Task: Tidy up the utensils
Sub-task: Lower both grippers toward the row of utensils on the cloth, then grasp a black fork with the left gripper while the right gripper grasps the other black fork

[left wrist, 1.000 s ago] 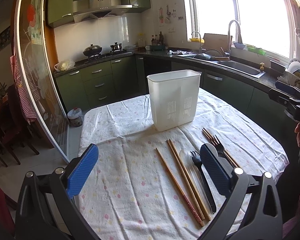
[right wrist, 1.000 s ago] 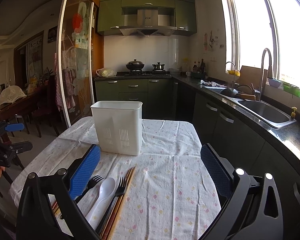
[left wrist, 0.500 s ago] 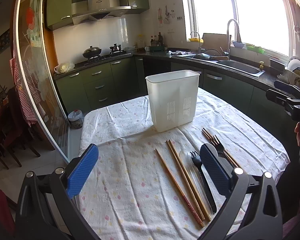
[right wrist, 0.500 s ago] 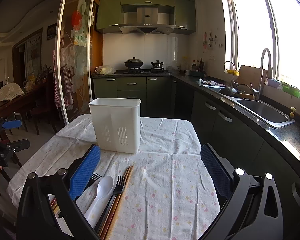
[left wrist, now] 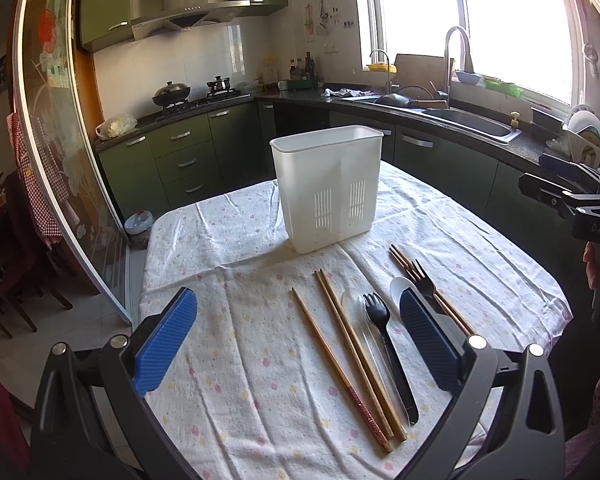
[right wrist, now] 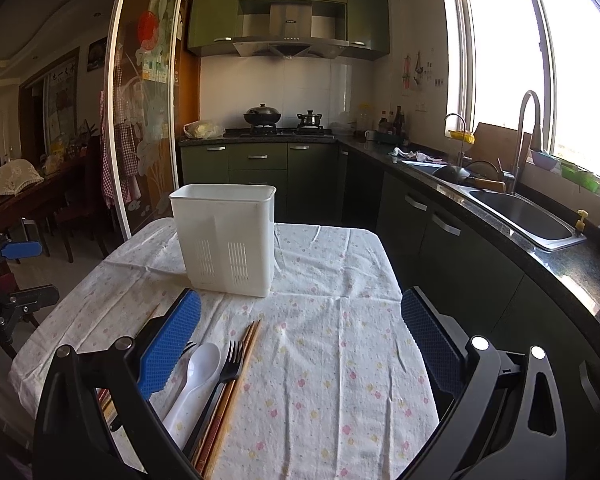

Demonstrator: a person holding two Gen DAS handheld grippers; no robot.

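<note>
Both claws have eased a little nearer the white slotted plastic utensil holder (left wrist: 327, 188), standing upright on the far half of the floral-clothed table (left wrist: 228, 380). Wooden chopsticks (left wrist: 342, 364), a black plastic fork (left wrist: 388, 354) and a white plastic spoon (right wrist: 194, 384) lie loose near them. Left claw (left wrist: 296, 346) and right claw (right wrist: 300, 344) both gape wide, holding nothing.
</note>
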